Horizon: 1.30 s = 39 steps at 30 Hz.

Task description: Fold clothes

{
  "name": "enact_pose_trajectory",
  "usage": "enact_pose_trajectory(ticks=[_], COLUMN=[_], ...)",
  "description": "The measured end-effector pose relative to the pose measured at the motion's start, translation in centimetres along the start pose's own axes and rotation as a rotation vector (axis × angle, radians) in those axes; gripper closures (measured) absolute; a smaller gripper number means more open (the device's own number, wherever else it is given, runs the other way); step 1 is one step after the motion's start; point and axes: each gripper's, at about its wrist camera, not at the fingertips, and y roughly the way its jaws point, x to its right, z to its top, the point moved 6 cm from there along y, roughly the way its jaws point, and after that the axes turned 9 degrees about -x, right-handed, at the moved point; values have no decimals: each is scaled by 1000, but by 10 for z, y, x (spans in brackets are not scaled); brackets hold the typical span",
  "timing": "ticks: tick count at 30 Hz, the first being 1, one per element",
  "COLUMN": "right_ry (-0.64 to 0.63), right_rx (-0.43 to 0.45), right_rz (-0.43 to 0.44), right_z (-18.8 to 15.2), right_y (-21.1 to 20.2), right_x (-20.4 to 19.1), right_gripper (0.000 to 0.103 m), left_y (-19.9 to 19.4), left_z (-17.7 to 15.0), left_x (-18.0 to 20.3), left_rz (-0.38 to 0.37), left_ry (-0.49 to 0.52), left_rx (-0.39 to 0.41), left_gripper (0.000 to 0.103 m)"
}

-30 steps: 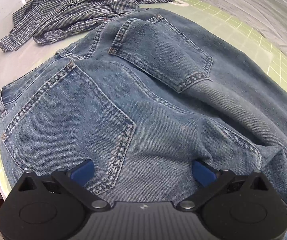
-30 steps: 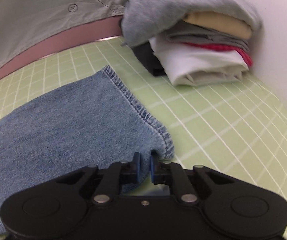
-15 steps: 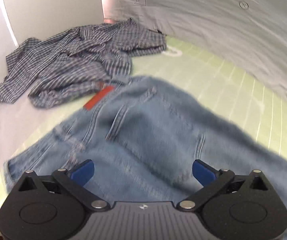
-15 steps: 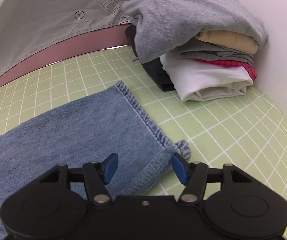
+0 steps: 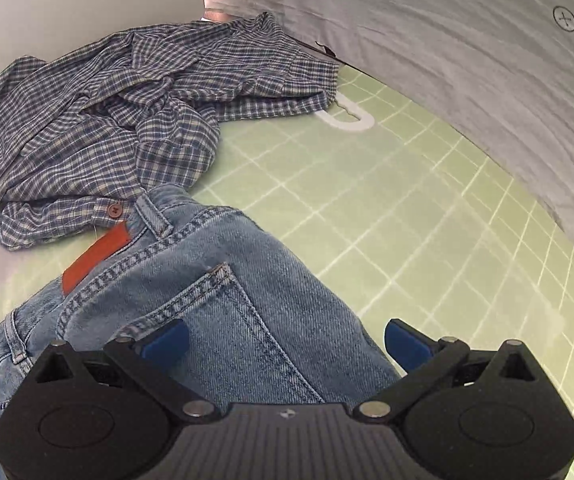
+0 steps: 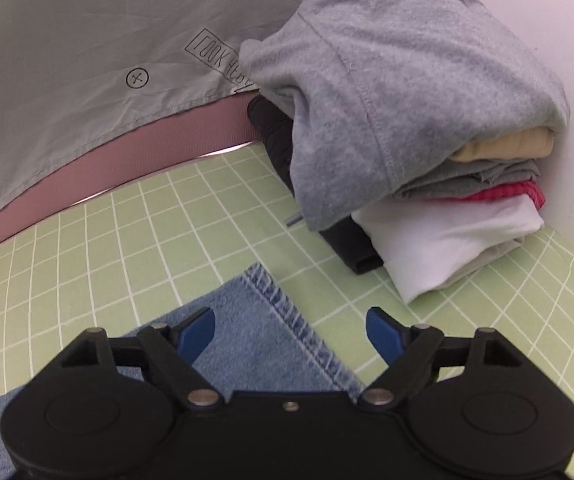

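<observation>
- Both claws hold nothing: the left claw (image 5: 285,338) stands wide open above the jeans (image 5: 215,300), and the right claw (image 6: 289,330) is opening, its blue pads apart over the hem of a jeans leg (image 6: 255,332) without pressing on it.
- Grey sheeting (image 5: 467,60) with printed cross marks hangs along the far edge of the table in both views.
- Across the table lies a green gridded mat (image 5: 407,208), and the jeans lie on it seat up, a back pocket (image 5: 223,320) just ahead of the left claw.
- Beyond the waistband sits a crumpled blue plaid shirt (image 5: 119,112), touching the jeans.
- Near the leg hem stands a stack of folded clothes (image 6: 427,152), a grey sweatshirt on top.
- An orange-brown patch (image 5: 95,256) marks the waistband.
</observation>
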Motion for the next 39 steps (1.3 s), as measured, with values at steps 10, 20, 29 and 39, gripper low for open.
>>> enact_pose_trajectory(ticks=[10, 20, 29, 39], right_ry=[-64, -167, -220, -330], right_rx=[-96, -39, 57, -23], right_rz=[117, 171, 49, 145], right_z=[20, 55, 79, -68], right_y=[59, 54, 42, -13], right_x=[-12, -43, -82, -93], right_gripper=[42, 91, 48, 29], left_y=[8, -8, -15, -40], left_z=[3, 28, 27, -89], left_x=[4, 10, 25, 64], left_rz=[50, -38, -86, -19], left_ry=[6, -10, 36, 440], left_rx=[43, 132, 151, 93], left_gripper=[42, 90, 19, 11])
